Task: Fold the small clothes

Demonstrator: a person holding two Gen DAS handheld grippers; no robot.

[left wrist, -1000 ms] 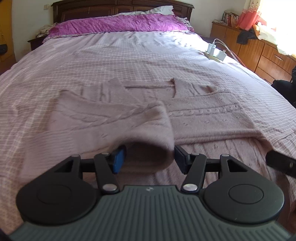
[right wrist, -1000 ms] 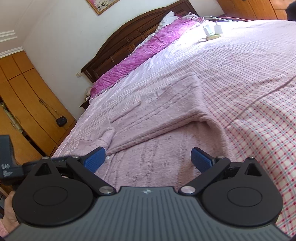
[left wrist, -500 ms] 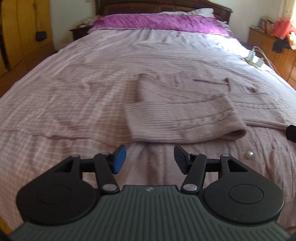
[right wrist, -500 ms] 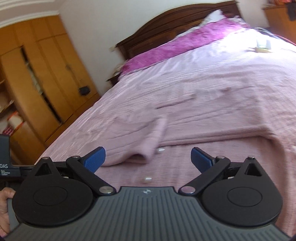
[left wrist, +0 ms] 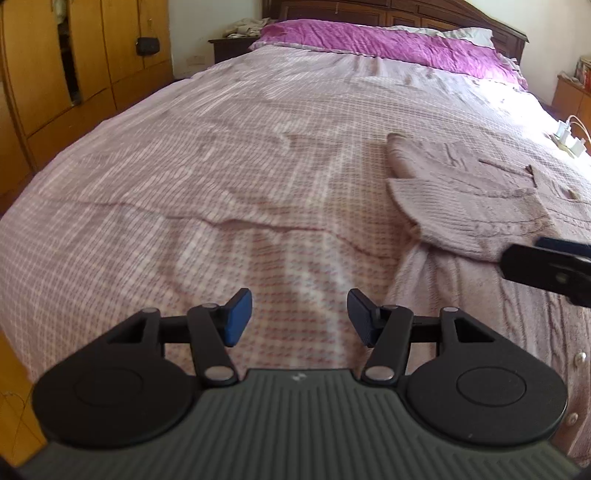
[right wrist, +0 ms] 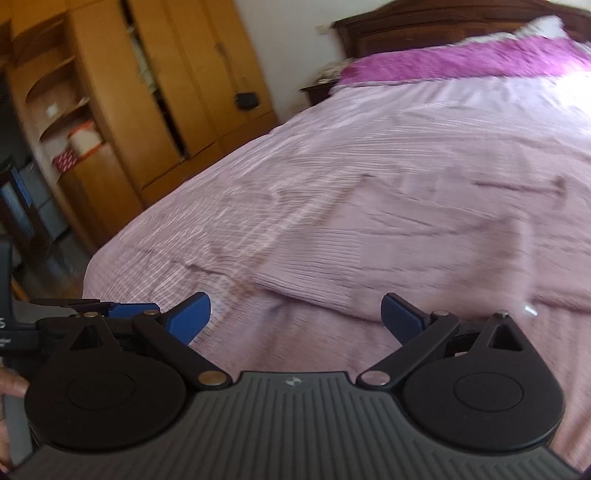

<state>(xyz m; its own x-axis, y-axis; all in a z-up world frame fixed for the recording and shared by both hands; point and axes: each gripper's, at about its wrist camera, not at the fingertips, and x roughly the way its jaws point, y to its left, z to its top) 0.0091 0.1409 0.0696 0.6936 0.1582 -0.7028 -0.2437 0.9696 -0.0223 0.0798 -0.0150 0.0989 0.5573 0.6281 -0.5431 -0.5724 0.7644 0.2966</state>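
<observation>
While the left gripper and right gripper both gape wide and empty, the pink sweater lies on the bed ahead-right of the left fingers, one sleeve folded across; remaining folds look undone.

The bedspread is pale pink with a fine check. The knitted sweater is dusty pink, ribbed and cabled. The pillow is bright magenta. The wardrobe is honey-coloured wood, the headboard dark brown. Gripper pads are blue.
</observation>
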